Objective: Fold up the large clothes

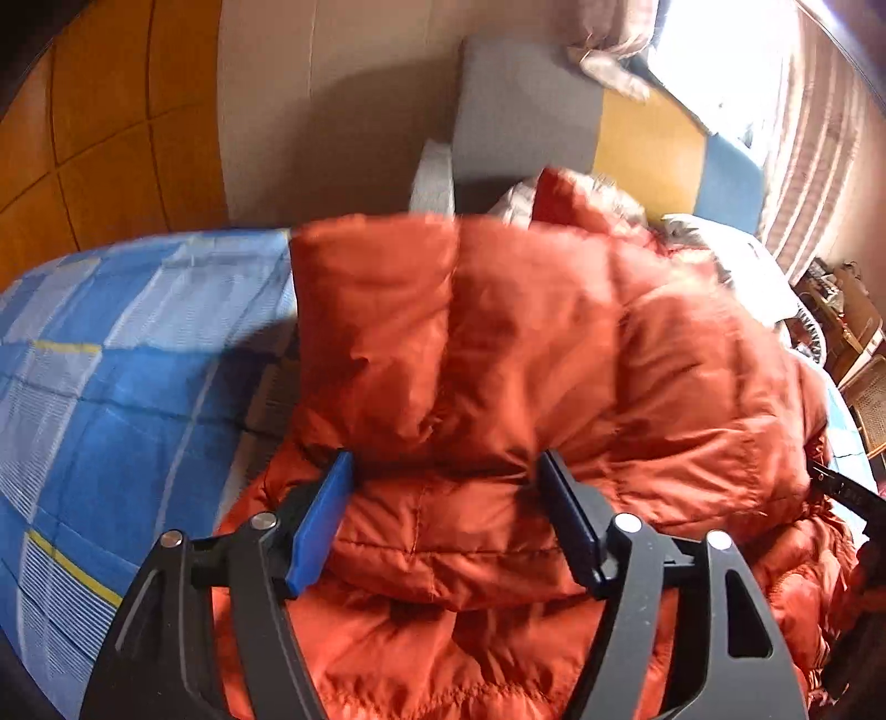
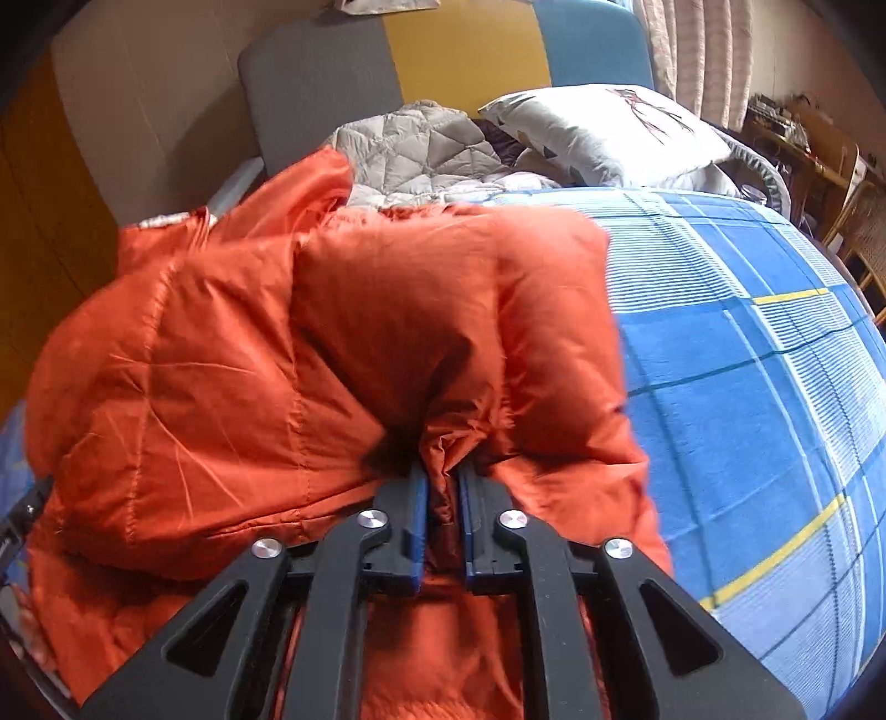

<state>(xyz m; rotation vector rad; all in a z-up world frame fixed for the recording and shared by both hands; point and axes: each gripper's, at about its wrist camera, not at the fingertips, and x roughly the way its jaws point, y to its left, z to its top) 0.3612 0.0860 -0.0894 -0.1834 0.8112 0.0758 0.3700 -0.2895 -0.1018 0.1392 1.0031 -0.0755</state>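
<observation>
An orange puffer jacket lies bunched on a bed with a blue plaid cover. In the left wrist view my left gripper is open, its blue pads wide apart on either side of a puffy fold of the jacket. In the right wrist view the jacket fills the left and middle. My right gripper is shut on a pinched fold of the jacket, with orange fabric squeezed between its pads. The right gripper's tip shows at the left view's right edge.
A grey, yellow and blue headboard stands at the far end. A grey quilted garment and a white pillow lie near it. Bare plaid cover lies to the right. A wooden wardrobe stands left; chairs and a cluttered table stand far right.
</observation>
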